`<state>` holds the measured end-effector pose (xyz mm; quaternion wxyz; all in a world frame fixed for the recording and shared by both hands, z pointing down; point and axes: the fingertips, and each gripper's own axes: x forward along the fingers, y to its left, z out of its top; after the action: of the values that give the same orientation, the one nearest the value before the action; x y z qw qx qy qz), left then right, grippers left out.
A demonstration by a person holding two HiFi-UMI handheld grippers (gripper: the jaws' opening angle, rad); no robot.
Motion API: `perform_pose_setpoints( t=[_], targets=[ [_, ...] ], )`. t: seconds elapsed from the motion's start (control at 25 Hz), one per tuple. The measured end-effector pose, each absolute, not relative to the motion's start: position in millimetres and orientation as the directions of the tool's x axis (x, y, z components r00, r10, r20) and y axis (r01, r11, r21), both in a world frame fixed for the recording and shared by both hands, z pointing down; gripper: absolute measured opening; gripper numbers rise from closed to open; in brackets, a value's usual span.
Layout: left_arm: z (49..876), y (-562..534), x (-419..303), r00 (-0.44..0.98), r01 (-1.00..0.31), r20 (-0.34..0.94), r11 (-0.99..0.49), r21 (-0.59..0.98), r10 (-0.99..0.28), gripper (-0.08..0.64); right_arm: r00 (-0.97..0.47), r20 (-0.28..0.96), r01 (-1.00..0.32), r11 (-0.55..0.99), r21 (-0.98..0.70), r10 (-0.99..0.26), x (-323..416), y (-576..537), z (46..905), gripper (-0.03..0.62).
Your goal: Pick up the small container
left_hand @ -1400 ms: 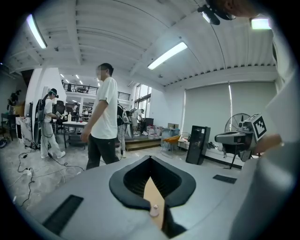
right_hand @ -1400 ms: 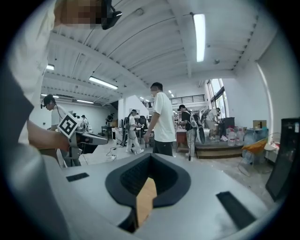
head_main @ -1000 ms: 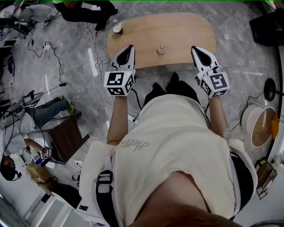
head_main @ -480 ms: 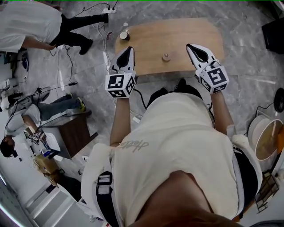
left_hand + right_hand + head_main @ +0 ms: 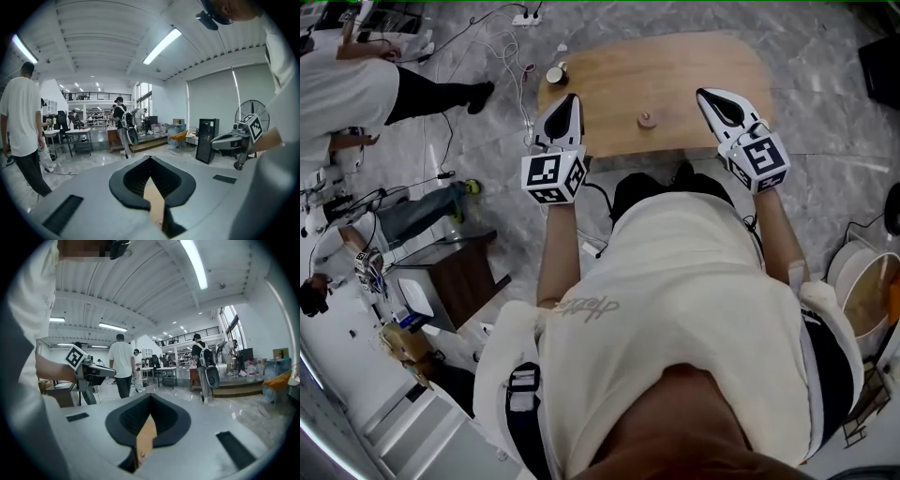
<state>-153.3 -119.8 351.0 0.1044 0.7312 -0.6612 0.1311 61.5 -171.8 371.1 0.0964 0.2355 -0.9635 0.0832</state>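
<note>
1. Head view: the person stands at the near edge of a light wooden oval worktop point(image 5: 694, 66), one claw in each hand, and both claws point forward over the near edge.
2. The small container point(image 5: 646, 118) sits on the worktop, upright, near the near edge. It is between the two claws and apart from both, a bit closer to the right one.
3. The left claw point(image 5: 572, 97) is clenched. The left gripper view shows the black pads meeting at the tip, with only a sliver of wood visible behind them and nothing gripped.
4. The right claw point(image 5: 705, 94) is clenched too. In the right gripper view the pads meet at the tip the same way, so it is empty.
5. The left marker cube point(image 5: 553, 176) and the right marker cube point(image 5: 759, 159) sit just behind the claws, over the worktop's near edge and the floor.
6. A round cup point(image 5: 554, 74) stands at the worktop's far left end, well apart from the small container.
7. Grey marble floor point(image 5: 825, 103) lies all around, with white cables point(image 5: 502, 56) trailing left of the worktop.
8. A bystander in a white shirt and black trousers point(image 5: 366, 89) is at the upper left, and a brown wooden cabinet point(image 5: 455, 281) stands on the floor to the left.
9. The left gripper view shows a pedestal fan point(image 5: 253, 110) and a black box point(image 5: 206, 140) far off by the wall.
</note>
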Motion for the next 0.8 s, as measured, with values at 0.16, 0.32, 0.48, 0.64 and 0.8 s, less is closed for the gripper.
perform_pose_setpoints(
  t=[0.16,0.32,0.48,0.64,0.8],
  targets=[
    [354.1,-124.9,-148.1,0.12,-0.99,0.345,-0.138,-0.028,-0.931,0.003,-0.866,0.249,-0.477,0.867,-0.147,-0.434,63.1,-178.6,384.1,-0.002],
    [354.7,-124.5,-163.6,0.123,-0.99,0.354,-0.141,-0.024,-0.927,0.003,-0.857,0.242,-0.495,0.856,-0.149,-0.454,54.2,-180.2,378.4,0.0],
    [349.5,-130.1,-171.1,0.131,-0.989,0.345,-0.149,-0.024,-0.929,0.005,-0.852,0.231,-0.51,0.846,-0.156,-0.471,48.9,-181.7,371.2,0.0],
    [339.7,-134.6,-182.7,0.122,-0.989,0.333,-0.141,-0.033,-0.935,0.005,-0.848,0.233,-0.516,0.841,-0.164,-0.475,38.0,-178.4,368.5,-0.001],
    [339.2,-139.1,-188.8,0.152,-0.985,0.332,-0.171,-0.029,-0.931,0.022,-0.84,0.24,-0.528,0.835,-0.155,-0.486,29.8,-173.6,365.4,-0.002]
  ],
)
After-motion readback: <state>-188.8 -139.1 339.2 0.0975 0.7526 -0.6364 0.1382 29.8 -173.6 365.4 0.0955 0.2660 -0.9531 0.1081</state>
